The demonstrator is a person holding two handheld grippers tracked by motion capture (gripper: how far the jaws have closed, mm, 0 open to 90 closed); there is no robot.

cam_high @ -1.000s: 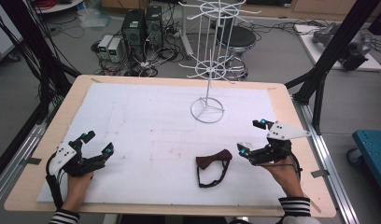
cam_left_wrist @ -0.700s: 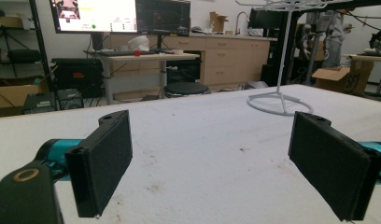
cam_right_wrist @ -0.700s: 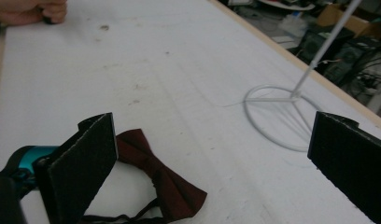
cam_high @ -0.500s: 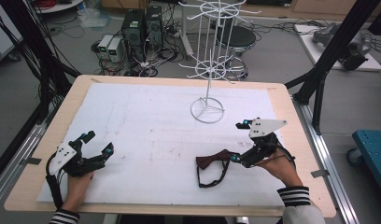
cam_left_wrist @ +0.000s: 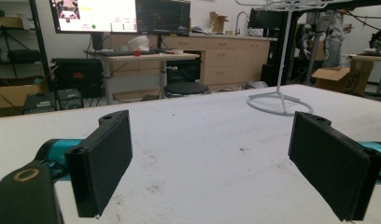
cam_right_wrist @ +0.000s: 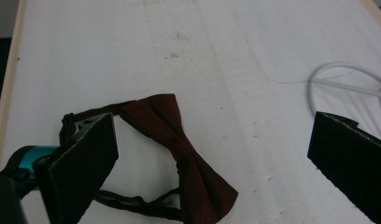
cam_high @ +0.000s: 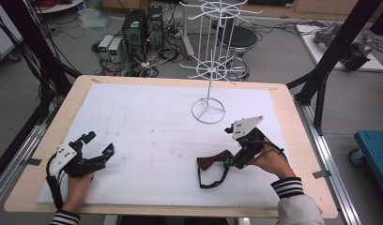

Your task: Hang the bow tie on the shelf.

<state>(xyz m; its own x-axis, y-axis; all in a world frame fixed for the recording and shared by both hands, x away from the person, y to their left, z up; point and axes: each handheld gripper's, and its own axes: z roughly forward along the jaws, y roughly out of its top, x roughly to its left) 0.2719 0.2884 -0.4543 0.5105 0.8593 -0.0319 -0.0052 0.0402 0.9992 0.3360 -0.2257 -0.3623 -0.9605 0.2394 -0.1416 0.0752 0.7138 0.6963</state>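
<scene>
We see the dark red bow tie point(cam_high: 217, 162) lying flat on the white table cover point(cam_high: 152, 122), near the front edge and right of centre, its black strap point(cam_high: 212, 180) looped out toward the person. The right gripper point(cam_high: 229, 146) hangs just above the tie's right end, jaws spread wide; in the right gripper view the bow tie point(cam_right_wrist: 179, 144) sits between the two black pads with nothing gripped. Over on the left, the left gripper point(cam_high: 99, 143) rests low near the front left corner, jaws wide apart too, with bare cover between them. The white wire stand point(cam_high: 209, 70) rises at the back, well apart from the tie.
</scene>
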